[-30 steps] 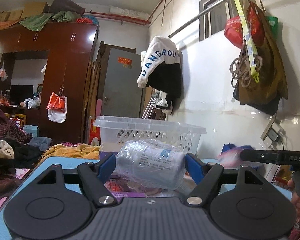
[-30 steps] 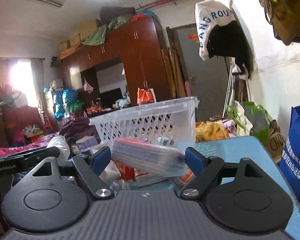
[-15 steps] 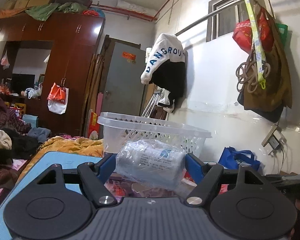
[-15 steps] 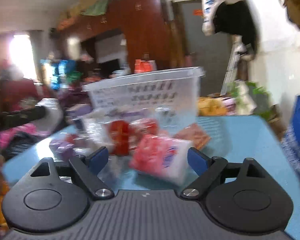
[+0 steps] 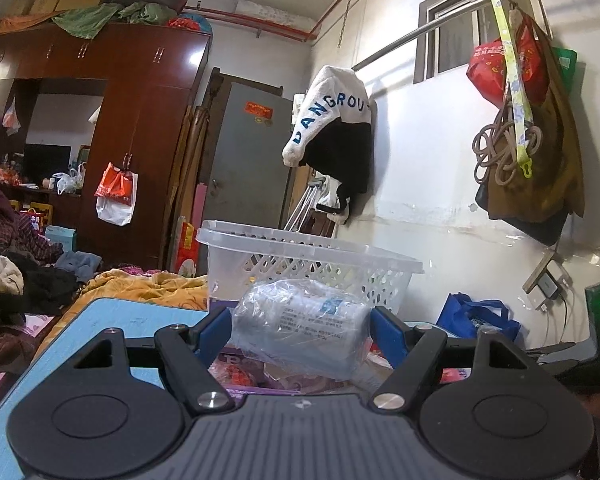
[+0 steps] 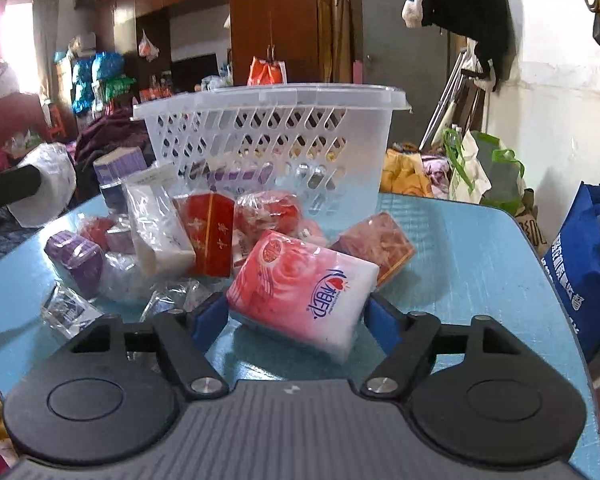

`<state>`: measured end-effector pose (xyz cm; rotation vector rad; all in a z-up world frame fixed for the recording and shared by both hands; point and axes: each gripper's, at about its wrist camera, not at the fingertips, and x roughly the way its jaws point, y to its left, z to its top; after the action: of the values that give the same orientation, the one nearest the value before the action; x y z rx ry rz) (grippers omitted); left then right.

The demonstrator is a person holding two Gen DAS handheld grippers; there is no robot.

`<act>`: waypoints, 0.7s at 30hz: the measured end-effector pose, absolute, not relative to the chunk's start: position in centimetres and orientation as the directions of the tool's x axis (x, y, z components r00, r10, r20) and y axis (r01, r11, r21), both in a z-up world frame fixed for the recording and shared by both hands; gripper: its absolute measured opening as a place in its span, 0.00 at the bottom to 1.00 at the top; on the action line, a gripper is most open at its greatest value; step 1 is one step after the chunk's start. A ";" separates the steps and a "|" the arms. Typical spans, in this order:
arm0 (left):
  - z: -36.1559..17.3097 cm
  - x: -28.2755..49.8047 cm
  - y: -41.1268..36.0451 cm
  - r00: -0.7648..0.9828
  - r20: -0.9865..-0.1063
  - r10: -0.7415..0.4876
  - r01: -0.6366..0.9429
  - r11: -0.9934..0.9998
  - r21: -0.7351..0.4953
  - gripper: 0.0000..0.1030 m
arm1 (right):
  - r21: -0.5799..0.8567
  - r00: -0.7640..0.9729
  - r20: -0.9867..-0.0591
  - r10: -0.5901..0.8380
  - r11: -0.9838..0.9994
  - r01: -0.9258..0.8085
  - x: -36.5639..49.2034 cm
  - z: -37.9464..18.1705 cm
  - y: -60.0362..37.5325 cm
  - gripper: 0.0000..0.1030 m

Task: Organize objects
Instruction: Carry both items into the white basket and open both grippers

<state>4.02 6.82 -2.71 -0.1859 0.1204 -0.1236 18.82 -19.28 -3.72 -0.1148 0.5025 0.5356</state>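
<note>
My left gripper (image 5: 300, 338) is shut on a clear-wrapped pale blue pack (image 5: 296, 316) and holds it in the air in front of the white lattice basket (image 5: 312, 248). In the right wrist view a pink tissue pack (image 6: 300, 284) lies tilted on the blue table (image 6: 460, 264). My right gripper (image 6: 296, 314) straddles it with jaws closing, and both blue pads meet its sides. Behind it lies a heap of packs: a red box (image 6: 210, 232), a white pack (image 6: 160, 224), a purple one (image 6: 76, 256). The basket (image 6: 268, 136) stands beyond the heap.
A blue shopping bag (image 6: 584, 264) stands off the table's right edge. Green and white bags (image 6: 484, 172) sit by the wall. Clothes and bags (image 5: 528, 160) hang from a rail along the white wall. A dark wardrobe (image 5: 140, 140) and piled clothing fill the room's left.
The right gripper let go of the pack it held in the air, tipped down toward the table, and now closes around the pink pack lying there. The left gripper kept its pack and barely moved.
</note>
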 end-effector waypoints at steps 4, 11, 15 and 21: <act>-2.2 3.7 7.0 0.988 -0.080 -0.133 0.115 0.974 -0.194 0.77 | 0.057 0.767 -0.413 0.490 0.855 -0.515 17.7 -2.6 -20.6 0.73; 1.4 6.3 7.3 0.986 -0.082 -0.148 0.129 0.971 -0.203 0.77 | 0.071 0.774 -0.243 0.585 0.806 -0.587 17.7 4.1 -21.0 0.72; 5.5 11.1 7.3 0.984 -0.099 -0.148 0.127 0.972 -0.199 0.77 | -0.007 0.805 -0.203 0.558 0.821 -0.571 21.5 8.2 -17.9 0.72; 7.5 19.8 7.8 0.965 -0.241 -0.101 0.046 0.974 -0.223 0.77 | -0.109 0.818 -0.276 0.504 0.829 -0.548 28.2 9.6 -13.2 0.75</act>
<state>19.80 7.83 7.51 -0.2183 0.2542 -0.0745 28.18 -13.21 9.63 -0.1875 0.2415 0.5639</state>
